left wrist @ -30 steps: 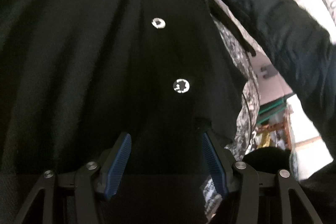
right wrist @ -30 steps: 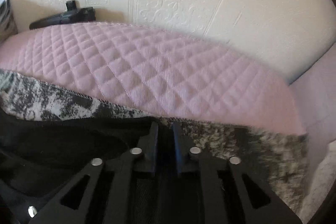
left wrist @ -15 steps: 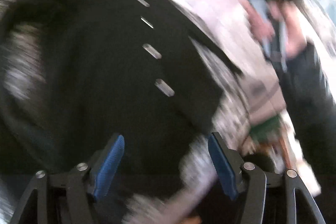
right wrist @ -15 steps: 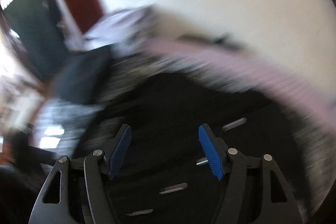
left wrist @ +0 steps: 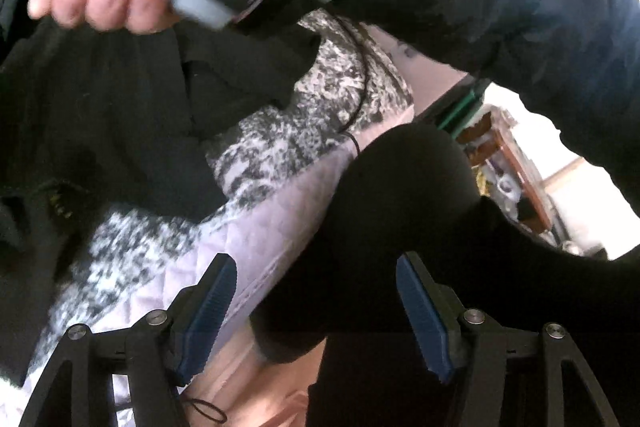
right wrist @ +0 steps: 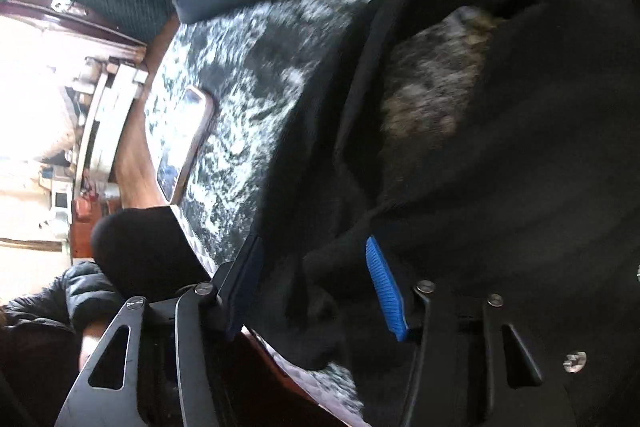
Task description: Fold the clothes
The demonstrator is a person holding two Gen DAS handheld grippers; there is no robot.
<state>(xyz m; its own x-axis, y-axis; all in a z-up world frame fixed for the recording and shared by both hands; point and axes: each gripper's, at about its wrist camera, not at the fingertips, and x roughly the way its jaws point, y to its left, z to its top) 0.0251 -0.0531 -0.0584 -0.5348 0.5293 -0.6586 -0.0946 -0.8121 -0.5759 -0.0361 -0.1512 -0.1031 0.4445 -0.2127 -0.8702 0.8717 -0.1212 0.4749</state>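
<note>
right tool (right wrist: 312, 275) tilted over black garment (right wrist: 520, 147)

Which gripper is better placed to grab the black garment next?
Probably the right gripper: its closing jaws straddle a fold of the black garment. The left gripper hangs open past the bed edge.

You have one black garment (right wrist: 520, 155), one speckled blanket (right wrist: 240, 99), one phone (right wrist: 186, 143) (lying on the blanket), one lilac quilt (left wrist: 264, 223) and two tools: left tool (left wrist: 316, 287), right tool (right wrist: 314, 267).
</note>
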